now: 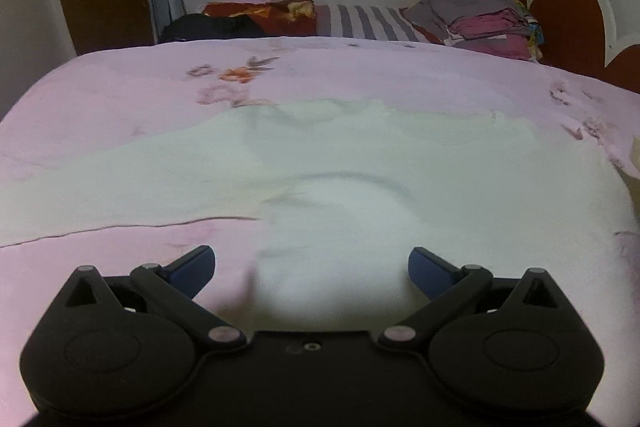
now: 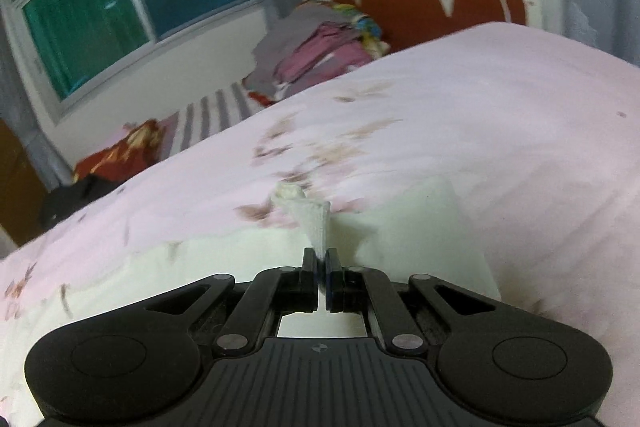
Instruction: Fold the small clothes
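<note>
The cloth [image 1: 328, 187] ahead of the left jaws is smeared by blur, and its near end slips out of sight behind the gripper body. In the right view the cloth's pinched corner is hidden between the closed jaws, and the floral sheet [image 2: 440, 115] beyond is blurred.

Bedspread [image 1: 120, 99]: pale pink, faded floral print. On it, garment [image 1: 340, 163]: plain off-white. Beyond its far edge: grey-and-white striped sheet [image 1: 360, 21]; grey-and-magenta folded pile [image 1: 480, 15]; red-brown, white-edged headboard [image 1: 568, 15]
</note>
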Tool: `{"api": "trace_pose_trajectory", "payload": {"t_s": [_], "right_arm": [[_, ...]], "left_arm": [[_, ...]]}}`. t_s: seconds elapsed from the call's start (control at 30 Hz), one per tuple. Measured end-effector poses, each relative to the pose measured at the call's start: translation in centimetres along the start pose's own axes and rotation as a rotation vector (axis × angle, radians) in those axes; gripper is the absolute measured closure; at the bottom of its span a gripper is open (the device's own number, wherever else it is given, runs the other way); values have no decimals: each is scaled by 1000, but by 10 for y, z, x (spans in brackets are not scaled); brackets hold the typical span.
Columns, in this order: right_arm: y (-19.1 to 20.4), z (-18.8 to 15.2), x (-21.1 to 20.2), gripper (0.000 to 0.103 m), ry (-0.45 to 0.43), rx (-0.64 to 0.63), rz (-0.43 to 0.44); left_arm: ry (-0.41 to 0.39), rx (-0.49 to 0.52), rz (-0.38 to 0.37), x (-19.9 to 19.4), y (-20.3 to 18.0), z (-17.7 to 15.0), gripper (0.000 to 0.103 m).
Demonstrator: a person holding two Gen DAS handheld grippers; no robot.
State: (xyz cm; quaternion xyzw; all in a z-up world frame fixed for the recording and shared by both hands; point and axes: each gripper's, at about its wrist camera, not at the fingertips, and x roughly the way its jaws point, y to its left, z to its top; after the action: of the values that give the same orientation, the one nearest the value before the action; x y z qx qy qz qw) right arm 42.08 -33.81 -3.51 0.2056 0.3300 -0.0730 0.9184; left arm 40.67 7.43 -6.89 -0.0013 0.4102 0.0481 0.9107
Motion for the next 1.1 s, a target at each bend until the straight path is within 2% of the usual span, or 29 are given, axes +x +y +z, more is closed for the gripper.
{"api": "trace_pose_trajectory", "payload": {"t_s": [0.17,0.4,0.53,0.73,0.83,0.87,0.9,0.97,1.0,1.03,1.07,1.1], "right_arm": [[70,-13,30,101,31,-87,34],[161,-52,64,101,94,-229,122],[200,-70,86,101,122,-301,178],[246,-103,94,101,161,-401,251],[259,-120,104,100,241,-438,295],[262,-125,106,88,224,-464,296],[264,-127,106,58,204,-485,313],[261,-126,103,30,203,-476,363],[257,-125,99,31,173,-482,352],[253,-126,95,31,157,-502,347],[248,-126,92,35,150,-507,347],[237,-124,90,54,149,-482,353]], "left_arm": [[-1,-46,-11,-1,46,-10,0],[-6,-186,-8,-6,113,-22,0],[-6,-210,-16,-10,139,-30,0],[-22,-242,-13,-12,156,-34,1],[-29,-244,-12,-10,152,-30,0],[-25,-244,-32,-8,148,-26,1],[-23,-246,-48,-6,146,-24,1],[-26,-250,-74,-2,136,-17,2],[-31,-254,-98,2,128,-12,3],[-33,-258,-126,6,120,-6,8],[-33,-259,-167,12,111,0,16],[-28,-260,-230,20,99,7,21]]}}
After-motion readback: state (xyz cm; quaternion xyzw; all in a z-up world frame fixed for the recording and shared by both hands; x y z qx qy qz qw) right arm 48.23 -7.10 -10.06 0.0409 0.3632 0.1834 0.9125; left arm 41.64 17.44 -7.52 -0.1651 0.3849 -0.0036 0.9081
